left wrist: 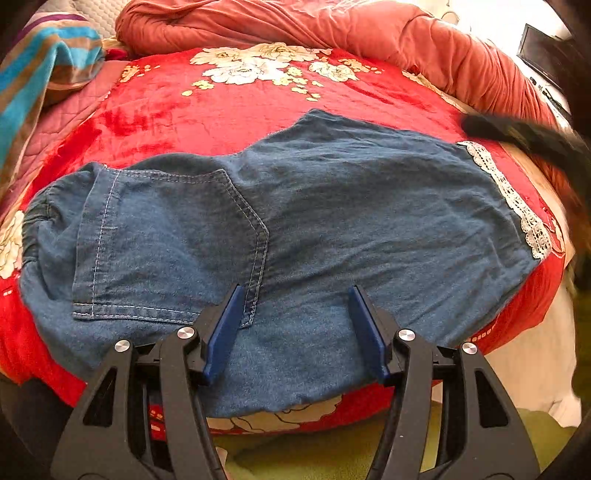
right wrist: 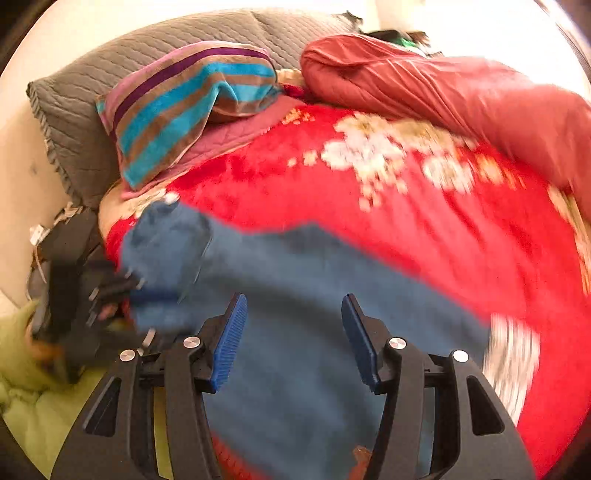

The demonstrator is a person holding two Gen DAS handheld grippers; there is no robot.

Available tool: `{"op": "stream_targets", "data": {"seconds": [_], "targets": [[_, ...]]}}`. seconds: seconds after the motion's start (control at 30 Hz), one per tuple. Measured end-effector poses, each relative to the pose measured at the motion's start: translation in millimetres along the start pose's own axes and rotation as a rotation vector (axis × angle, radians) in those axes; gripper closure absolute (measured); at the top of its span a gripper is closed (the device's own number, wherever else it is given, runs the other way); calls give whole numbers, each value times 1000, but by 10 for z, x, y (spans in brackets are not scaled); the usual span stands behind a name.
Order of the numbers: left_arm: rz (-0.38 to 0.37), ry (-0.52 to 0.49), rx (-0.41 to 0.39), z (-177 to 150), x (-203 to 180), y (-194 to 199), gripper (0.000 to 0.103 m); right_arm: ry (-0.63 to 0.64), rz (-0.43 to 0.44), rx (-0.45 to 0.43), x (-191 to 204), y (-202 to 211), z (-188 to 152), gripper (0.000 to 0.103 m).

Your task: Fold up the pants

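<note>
a red floral blanket (left wrist: 221, 110) covers the bed, a salmon quilt (left wrist: 332, 33) bunched along its far edge, a striped towel (right wrist: 184, 110) against a grey pillow (right wrist: 110, 66).

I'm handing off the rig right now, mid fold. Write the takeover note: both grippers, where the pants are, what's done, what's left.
Left gripper: jaws apart, nothing between the blue pads, hovering over the near edge of the pants.
Right gripper: open and empty above the same garment; its view is motion-blurred.
Blue denim pants with white lace hem: flat on the red floral plush blanket, lying crosswise, back pocket up, waist toward the left of the left wrist view, lace hem toward the right.
Done: they appear folded lengthwise, one leg over the other.
Left: probably bring the hem end over to the waist, then smooth.
</note>
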State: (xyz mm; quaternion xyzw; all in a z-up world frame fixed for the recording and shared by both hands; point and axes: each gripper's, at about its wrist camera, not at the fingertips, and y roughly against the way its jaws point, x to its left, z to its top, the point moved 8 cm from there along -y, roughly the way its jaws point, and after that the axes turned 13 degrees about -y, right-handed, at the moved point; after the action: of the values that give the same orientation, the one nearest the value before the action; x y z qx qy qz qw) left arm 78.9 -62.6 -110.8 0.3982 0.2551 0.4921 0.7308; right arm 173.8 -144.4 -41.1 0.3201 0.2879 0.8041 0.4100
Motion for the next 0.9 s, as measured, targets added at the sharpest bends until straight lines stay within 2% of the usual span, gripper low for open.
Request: {"op": "stream_targets", "data": {"seconds": [0.1, 0.2, 0.37, 0.43, 0.47, 0.57, 0.67, 0.83, 0.9], "targets": [[11, -14, -1, -10, -10, -3, 52, 11, -63, 62, -102, -459, 275, 55], [14, -24, -4, -21, -28, -6, 49, 42, -55, 129, -106, -822, 381, 57], [-6, -13, -15, -40, -28, 14, 48, 75, -6, 241, -61, -1223, 341, 57], [-15, -8, -19, -42, -24, 16, 48, 94, 18, 273, -1, -1309, 252, 72], [-18, -6, -20, -42, -18, 16, 48, 105, 39, 273, 49, -1297, 225, 84], [-26, -2, -23, -43, -2, 14, 48, 127, -8, 202, 71, -1206, 282, 98], [-34, 1, -23, -38, 2, 5, 46, 109, -27, 138, 65, -1156, 415, 101], [-38, 0, -23, -38, 0, 2, 45, 135, -71, 178, -2, -1429, 331, 100], [-38, 0, -22, -36, 7, -3, 45, 124, -72, 164, -29, -1404, 361, 96]]}}
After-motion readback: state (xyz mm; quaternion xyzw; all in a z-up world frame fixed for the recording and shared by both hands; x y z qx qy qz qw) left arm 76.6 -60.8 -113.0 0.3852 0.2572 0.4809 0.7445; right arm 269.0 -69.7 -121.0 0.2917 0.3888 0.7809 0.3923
